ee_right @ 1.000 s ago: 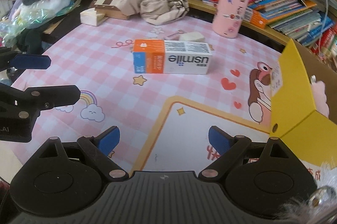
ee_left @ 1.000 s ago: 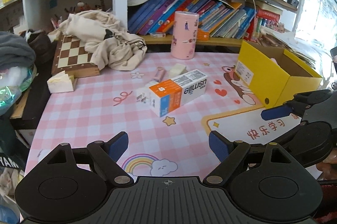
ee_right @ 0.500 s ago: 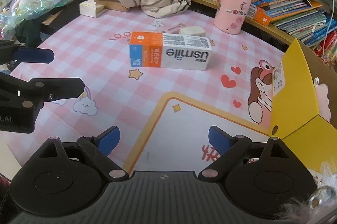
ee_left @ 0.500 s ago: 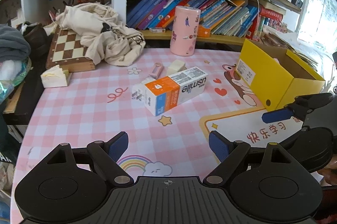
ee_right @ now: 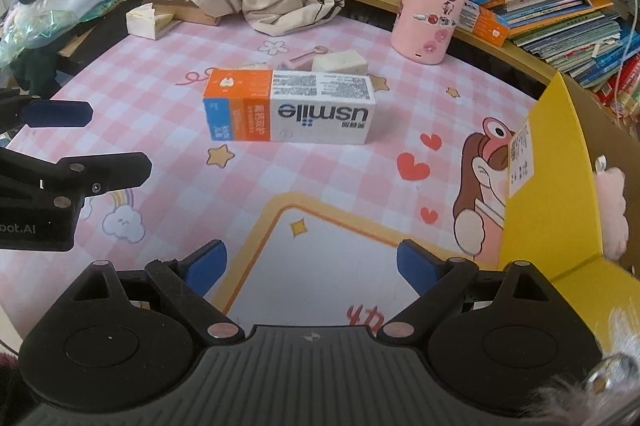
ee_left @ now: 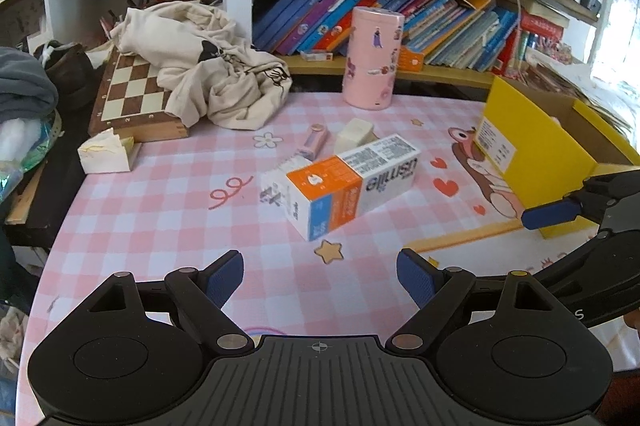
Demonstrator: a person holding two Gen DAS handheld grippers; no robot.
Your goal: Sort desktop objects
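Both claws gape wide and hold nothing: the left gripper (ee_left: 320, 276) and right gripper (ee_right: 311, 264) hover above the pink checked desk mat (ee_left: 160, 210). The white-and-orange rectangular carton (ee_right: 290, 111) lies flat mid-mat, half hiding a small pale wedge (ee_right: 340, 62) behind it. The yellow cardboard box (ee_right: 560, 194) is cut off at the right edge, its contents mostly unseen.

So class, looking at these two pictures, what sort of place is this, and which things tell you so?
Most likely a child's study desk at home. A pink checked cartoon desk mat covers the top, shelves behind hold rows of children's books, and a chessboard lies under a crumpled cloth bag.
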